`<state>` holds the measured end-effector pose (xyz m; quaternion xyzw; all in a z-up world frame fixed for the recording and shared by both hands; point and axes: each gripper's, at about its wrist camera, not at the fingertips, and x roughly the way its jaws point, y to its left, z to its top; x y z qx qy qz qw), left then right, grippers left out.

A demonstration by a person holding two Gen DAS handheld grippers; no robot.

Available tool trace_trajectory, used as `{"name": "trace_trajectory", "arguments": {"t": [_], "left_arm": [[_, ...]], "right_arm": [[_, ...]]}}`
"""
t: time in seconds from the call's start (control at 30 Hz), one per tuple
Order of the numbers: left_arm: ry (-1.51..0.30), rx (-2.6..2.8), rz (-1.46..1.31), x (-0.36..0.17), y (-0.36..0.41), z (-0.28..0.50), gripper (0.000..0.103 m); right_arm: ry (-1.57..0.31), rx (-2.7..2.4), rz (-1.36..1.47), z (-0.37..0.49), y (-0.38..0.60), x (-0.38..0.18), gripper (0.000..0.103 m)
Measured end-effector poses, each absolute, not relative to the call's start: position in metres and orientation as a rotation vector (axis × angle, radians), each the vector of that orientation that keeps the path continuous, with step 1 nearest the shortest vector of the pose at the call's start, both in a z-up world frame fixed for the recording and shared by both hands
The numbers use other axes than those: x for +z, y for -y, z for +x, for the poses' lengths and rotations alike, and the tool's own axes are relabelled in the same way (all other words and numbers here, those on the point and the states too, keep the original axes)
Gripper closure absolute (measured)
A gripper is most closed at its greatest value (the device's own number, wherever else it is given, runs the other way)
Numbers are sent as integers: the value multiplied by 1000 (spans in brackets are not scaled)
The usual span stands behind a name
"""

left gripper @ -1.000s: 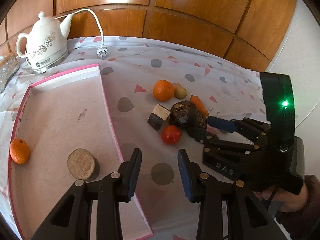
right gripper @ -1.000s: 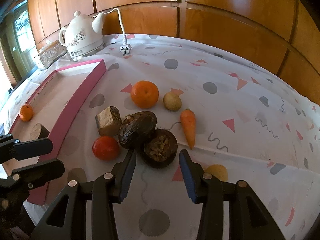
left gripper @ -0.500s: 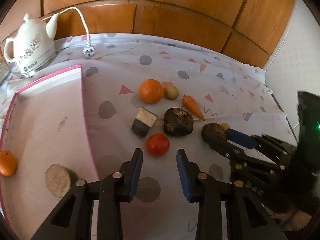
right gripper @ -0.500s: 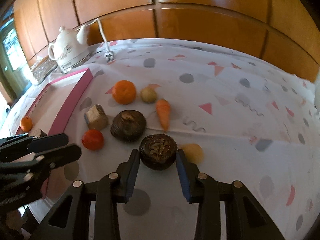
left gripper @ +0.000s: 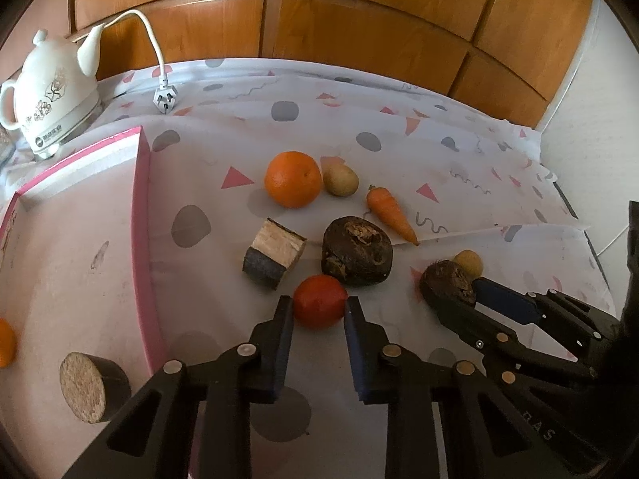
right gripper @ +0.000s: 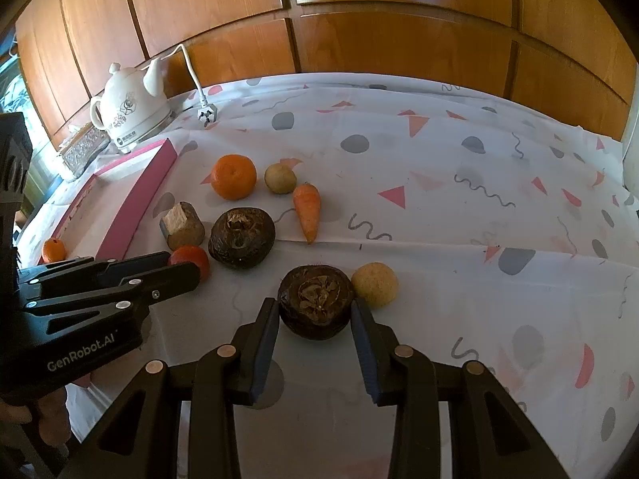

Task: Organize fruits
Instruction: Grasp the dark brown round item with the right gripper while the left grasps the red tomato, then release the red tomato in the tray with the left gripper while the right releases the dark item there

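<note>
My left gripper brackets a red tomato on the patterned cloth, jaws close on both sides; contact is unclear. My right gripper is shut on a dark brown round fruit, also seen in the left wrist view. A second dark fruit, a big orange, a carrot, a small potato and a yellow ball-like fruit lie on the cloth. A pink-rimmed tray at left holds a small orange and a round wooden piece.
A cut wooden block lies beside the tomato. A white kettle with its cord and plug stands at the back left. A wood-panelled wall runs behind the table. A glass box sits left of the kettle.
My left gripper moved forward until its jaws bracket the tomato. My right gripper drew the dark fruit back and to the right, away from the pile, beside the yellow fruit.
</note>
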<state>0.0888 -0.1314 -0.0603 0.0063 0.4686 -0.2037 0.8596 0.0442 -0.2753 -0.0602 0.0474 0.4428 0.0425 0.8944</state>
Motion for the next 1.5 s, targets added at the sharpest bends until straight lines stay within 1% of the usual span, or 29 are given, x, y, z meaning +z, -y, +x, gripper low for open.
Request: {"name": "trace_trajectory", "arguments": {"t": [0.33, 0.7, 1.17, 1.5], "left_arm": [[-944, -432, -32, -38, 113, 71, 78], [-878, -315, -91, -9, 61, 59, 78], [-885, -166, -165, -17, -3, 60, 78], [-888, -66, -226, -19, -54, 84, 77]], "right_arm": [[-909, 78, 86, 41, 273, -58, 66], [-874, 121, 72, 34, 257, -43, 66], [-836, 284, 5, 33, 200, -18, 66], [-825, 451, -63, 43, 136, -4, 66]]}}
